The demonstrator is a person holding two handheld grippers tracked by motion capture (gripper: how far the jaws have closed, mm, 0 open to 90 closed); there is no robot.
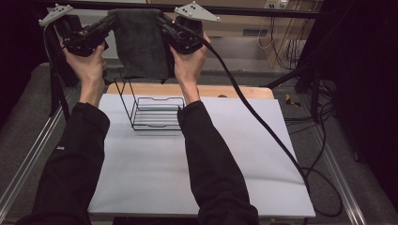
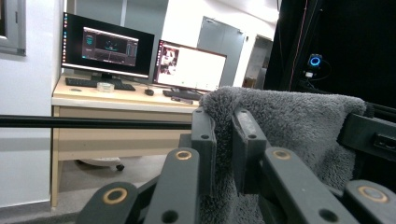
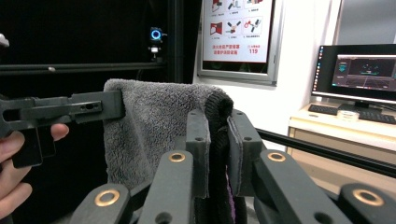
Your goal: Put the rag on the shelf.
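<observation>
The left claw (image 1: pixel 111 21) and the right claw (image 1: pixel 162 22) are each clamped on a top corner of the grey towel (image 1: pixel 141 44), their jaws hidden in pile. The towel hangs lengthwise, 12 to 6 o'clock, its lower edge masking the top of the wire rack (image 1: pixel 152 112) at the worktop's (image 1: pixel 187 178) 12 o'clock. Both forearms reach forward, hands raised.

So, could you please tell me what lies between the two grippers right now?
The grey towel spans the gap in the high view, held up above the wire rack, the left gripper clamping one top corner and the right gripper the other.
</observation>
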